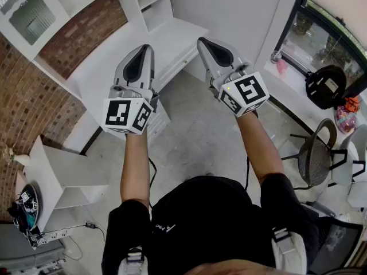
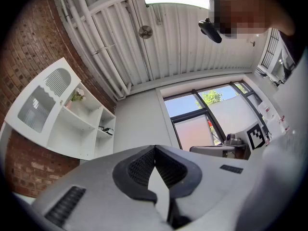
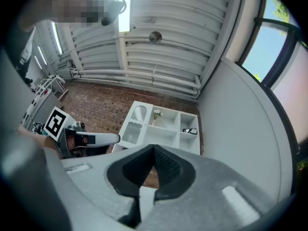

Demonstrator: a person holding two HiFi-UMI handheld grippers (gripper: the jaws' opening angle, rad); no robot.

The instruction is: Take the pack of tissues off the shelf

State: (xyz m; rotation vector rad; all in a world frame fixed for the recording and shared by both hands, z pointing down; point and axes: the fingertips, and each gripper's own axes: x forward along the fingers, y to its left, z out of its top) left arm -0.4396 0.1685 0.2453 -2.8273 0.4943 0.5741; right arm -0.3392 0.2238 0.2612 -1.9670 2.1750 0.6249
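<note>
A white shelf unit (image 2: 72,121) stands against the brick wall, also seen in the right gripper view (image 3: 159,126). A small dark-and-white pack (image 2: 107,130) lies in its right-hand compartment (image 3: 189,131); it is too small to read as tissues for sure. My left gripper (image 1: 143,47) is held up in front of me, far from the shelf, jaws shut with nothing between them (image 2: 154,148). My right gripper (image 1: 202,40) is raised beside it, likewise shut and holding nothing (image 3: 154,148). In the head view the shelf (image 1: 155,4) is at the top and the pack is hidden.
A small potted flower (image 2: 77,95) sits in the shelf's middle compartment. A low white stand (image 1: 63,176) and a power strip (image 1: 51,234) are on the floor to the left. A round chair (image 1: 315,153) and a black bag (image 1: 324,85) are at the right, by the window.
</note>
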